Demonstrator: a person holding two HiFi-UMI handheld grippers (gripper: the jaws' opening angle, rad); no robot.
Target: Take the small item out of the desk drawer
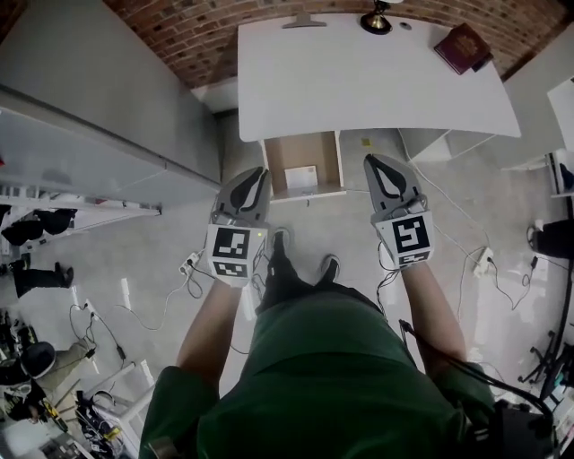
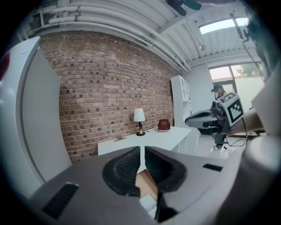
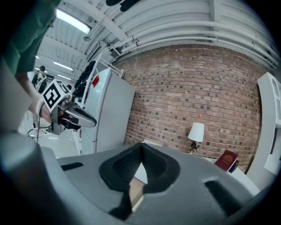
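— Where is the thing they want?

— In the open drawer [image 1: 300, 151], which is pulled out from the front edge of the white desk [image 1: 377, 81]. It's a small white item [image 1: 302, 177] lying flat at the drawer's 6 o'clock end, near the front panel.

— And the tongs?

— Neither one touches it. The left gripper [image 1: 256, 179] hangs just outside the drawer at its 9 o'clock side. Its jaws are drawn in to a thin sliver of a gap, with nothing between them. The right gripper [image 1: 381, 175] is at the 3 o'clock side. Its tips meet and it is empty too. Both point toward the desk.

— Anything on the desktop?

— A table lamp [image 1: 376, 18] at 12 o'clock by the brick wall [image 1: 179, 36], and a dark red book [image 1: 463, 47] at the 2 o'clock corner.
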